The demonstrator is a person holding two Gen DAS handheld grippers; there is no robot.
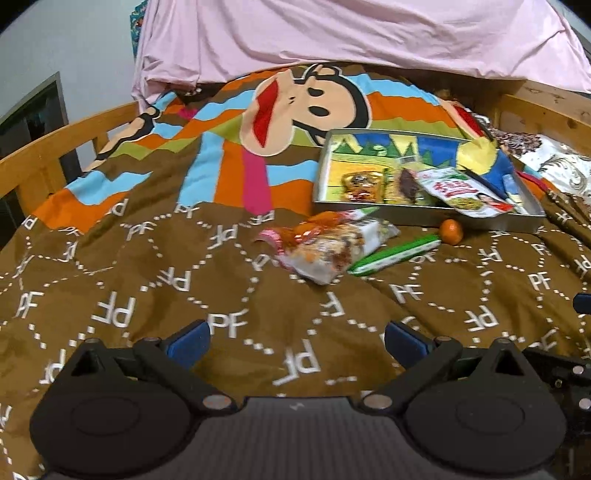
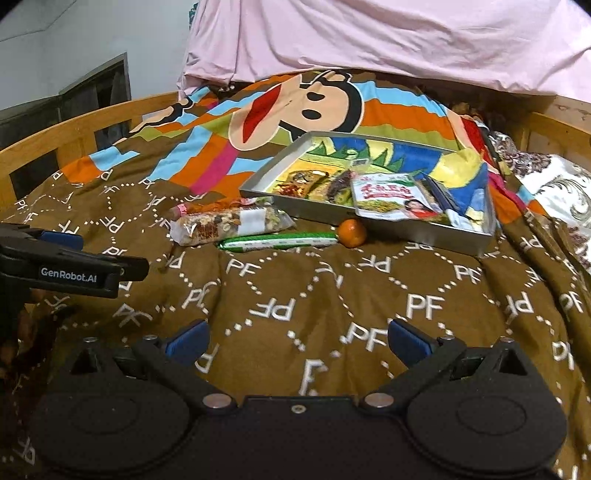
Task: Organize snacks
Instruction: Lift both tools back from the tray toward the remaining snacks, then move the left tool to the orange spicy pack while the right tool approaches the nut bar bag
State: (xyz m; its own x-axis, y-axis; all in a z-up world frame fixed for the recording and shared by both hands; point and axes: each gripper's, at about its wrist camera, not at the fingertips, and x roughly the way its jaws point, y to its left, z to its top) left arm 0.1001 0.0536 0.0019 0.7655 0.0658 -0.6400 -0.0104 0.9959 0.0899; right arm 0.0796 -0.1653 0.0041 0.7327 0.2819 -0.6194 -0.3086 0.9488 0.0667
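A metal tray with a cartoon-print bottom lies on the brown quilt and holds several snack packets, among them a white-and-red one. In front of it on the quilt lie a clear packet of mixed nuts, a green-and-white stick pack and a small orange. My left gripper is open and empty above the quilt, short of the snacks. My right gripper is open and empty too.
The brown "PF" quilt covers a bed with wooden rails. A pink sheet hangs at the back. A patterned pillow lies at right. The left gripper's body shows at the left of the right wrist view.
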